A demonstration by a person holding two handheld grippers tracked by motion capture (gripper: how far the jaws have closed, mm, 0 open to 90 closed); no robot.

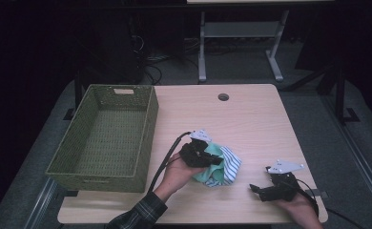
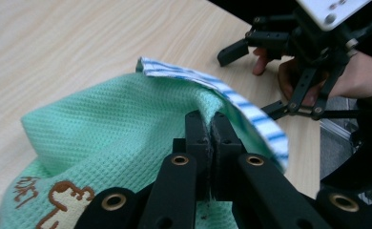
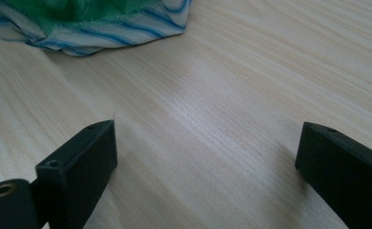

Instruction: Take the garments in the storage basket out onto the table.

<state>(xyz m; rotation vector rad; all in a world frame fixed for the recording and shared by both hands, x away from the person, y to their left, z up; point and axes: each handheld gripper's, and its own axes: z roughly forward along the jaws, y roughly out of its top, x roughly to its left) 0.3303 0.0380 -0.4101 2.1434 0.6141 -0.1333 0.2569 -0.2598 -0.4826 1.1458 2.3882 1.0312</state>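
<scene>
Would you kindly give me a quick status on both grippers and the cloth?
Left gripper shut on green cloth, striped cloth bunched with it. Right gripper open, apart on table. Basket left, path clear.

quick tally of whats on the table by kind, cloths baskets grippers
cloths: 2, a green cloth and a blue-striped white cloth, bunched together
baskets: 1, the green woven basket
grippers: 2, left gripper pinching the green cloth, right gripper open over the table
total: 5
</scene>
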